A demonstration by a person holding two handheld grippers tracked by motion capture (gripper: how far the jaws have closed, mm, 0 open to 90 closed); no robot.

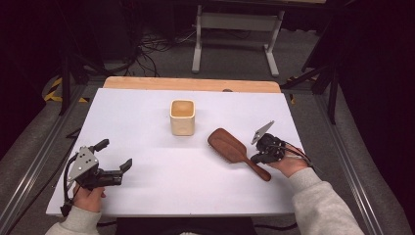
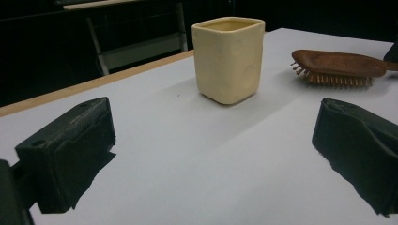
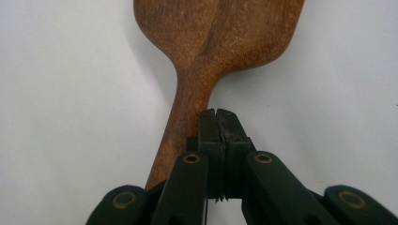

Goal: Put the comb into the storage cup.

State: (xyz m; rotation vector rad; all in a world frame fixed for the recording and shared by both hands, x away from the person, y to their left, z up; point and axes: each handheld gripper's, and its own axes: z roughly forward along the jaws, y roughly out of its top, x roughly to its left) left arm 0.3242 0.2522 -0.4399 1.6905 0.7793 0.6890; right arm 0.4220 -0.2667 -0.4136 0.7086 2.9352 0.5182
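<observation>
Hairbrush [image 3: 206, 56] handle just beside right gripper's [image 3: 218, 117] closed jaws.

The white table top [image 1: 147, 127] is evenly and brightly lit from above, while the floor and room around it fall off into near black. The cup [image 1: 182, 117] throws only a faint, soft shadow toward the near edge of the table; in the left gripper view that shadow spreads pale and wide in front of the cup [image 2: 228, 58]. The high view is slightly soft and grainy. In the right gripper view the hairbrush [image 3: 216, 42] is a little blurred, and the white surface beside it dims to grey at the corners.
</observation>
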